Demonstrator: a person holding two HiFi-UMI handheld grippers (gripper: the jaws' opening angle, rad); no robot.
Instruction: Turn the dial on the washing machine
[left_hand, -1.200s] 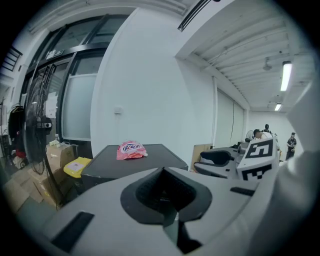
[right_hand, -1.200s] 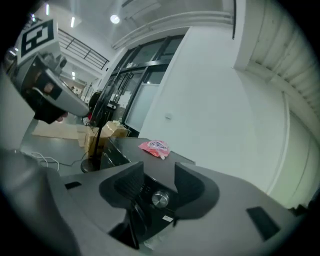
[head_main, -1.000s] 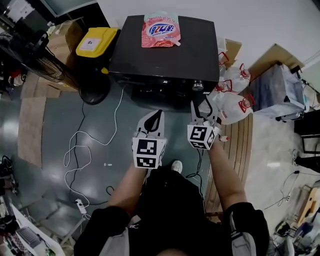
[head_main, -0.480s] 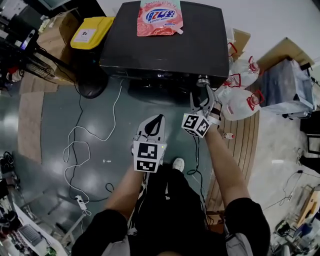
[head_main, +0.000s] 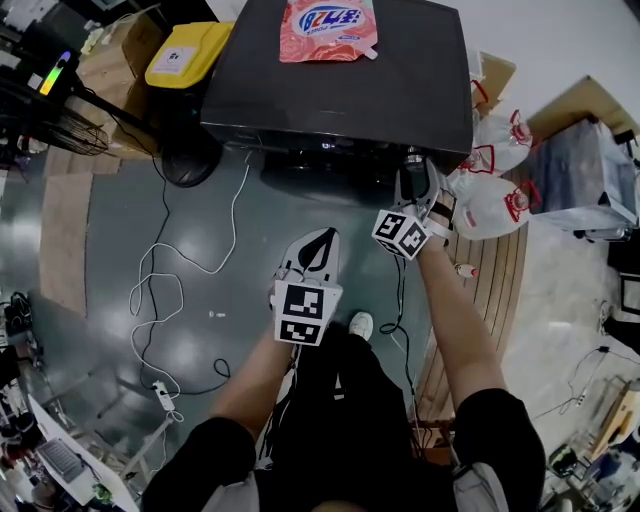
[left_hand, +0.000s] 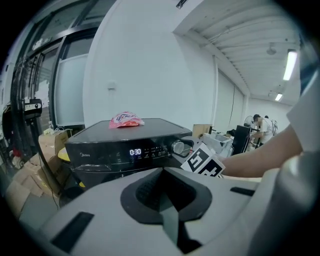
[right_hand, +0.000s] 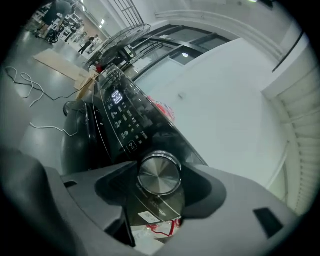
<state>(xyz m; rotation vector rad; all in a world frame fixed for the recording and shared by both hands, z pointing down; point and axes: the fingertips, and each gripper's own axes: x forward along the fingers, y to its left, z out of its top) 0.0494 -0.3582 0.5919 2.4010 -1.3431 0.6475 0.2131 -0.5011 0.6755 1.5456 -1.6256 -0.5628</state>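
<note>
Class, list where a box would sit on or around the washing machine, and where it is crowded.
Free: the washing machine lid between pink pouch and front edge. Crowded: white bags beside the dial end, yellow-lidded bin at the other.

Workshop-type lab: black washing machine on glossy grey floor, loose white cables, brown cardboard boxes, strip lights.

Black short-sleeved top, forearms bare. Black trousers. One white shoe shows below them. My left gripper: white shell that tapers to a point, with a black inlay along its top. Its cube is white with black square markers on the faces I can see. In the left gripper view the shell is pale grey, with a dark hollow mid-body and dark slots either side.
</note>
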